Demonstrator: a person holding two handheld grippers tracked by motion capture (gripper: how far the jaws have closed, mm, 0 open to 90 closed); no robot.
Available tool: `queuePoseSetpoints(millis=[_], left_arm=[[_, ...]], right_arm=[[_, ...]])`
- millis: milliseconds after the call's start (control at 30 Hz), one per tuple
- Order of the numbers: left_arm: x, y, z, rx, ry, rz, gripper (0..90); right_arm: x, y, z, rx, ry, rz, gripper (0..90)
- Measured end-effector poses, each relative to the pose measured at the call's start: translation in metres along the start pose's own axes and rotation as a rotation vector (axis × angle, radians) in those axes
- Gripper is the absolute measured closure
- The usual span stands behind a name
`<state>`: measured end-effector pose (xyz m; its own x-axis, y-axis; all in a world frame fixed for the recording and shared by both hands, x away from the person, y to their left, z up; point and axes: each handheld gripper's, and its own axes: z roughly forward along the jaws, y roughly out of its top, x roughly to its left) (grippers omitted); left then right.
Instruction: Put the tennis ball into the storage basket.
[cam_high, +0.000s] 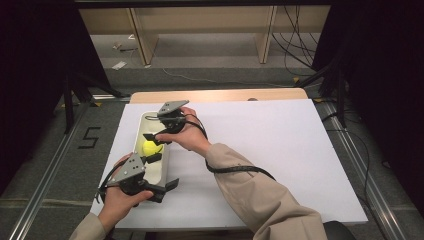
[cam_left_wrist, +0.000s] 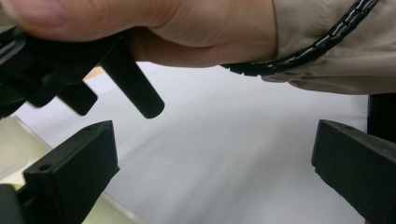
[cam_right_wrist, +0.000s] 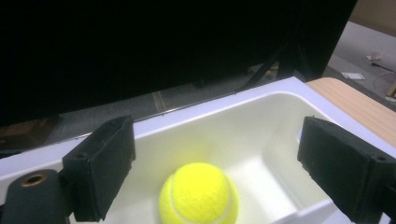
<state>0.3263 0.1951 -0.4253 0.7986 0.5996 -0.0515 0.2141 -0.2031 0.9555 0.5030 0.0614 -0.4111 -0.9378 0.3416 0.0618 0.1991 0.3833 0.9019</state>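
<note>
Your left gripper (cam_high: 162, 172) sits at the near end of the white tray (cam_high: 141, 122), jaws spread wide with nothing between them. In the tray's middle lies the yellow tennis ball (cam_high: 151, 147), loose on the bottom. Over it hangs your right gripper (cam_high: 157, 138); its jaws stand apart and aren't touching the ball, which lies below and between them.

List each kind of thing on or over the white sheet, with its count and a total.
Ball: 1
Tray: 1
Grippers: 2, left gripper and right gripper
Total: 4
</note>
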Motion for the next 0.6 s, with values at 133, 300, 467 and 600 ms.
queuePoseSetpoints(millis=[133,300,467,600], left_arm=[[0.000,0.000,0.000,0.001,0.001,0.001,0.0],[0.000,0.000,0.000,0.001,0.002,0.001,0.0],[0.000,0.000,0.000,0.000,0.002,0.000,0.0],[0.000,0.000,0.000,0.000,0.002,0.000,0.0]], right_arm=[[-0.003,-0.001,-0.010,-0.009,-0.014,0.001,12.7],[-0.006,-0.002,-0.021,-0.018,-0.029,0.003,12.9],[-0.009,-0.005,-0.031,-0.023,-0.043,0.010,13.3],[-0.011,-0.008,-0.041,-0.027,-0.057,0.014,13.9]])
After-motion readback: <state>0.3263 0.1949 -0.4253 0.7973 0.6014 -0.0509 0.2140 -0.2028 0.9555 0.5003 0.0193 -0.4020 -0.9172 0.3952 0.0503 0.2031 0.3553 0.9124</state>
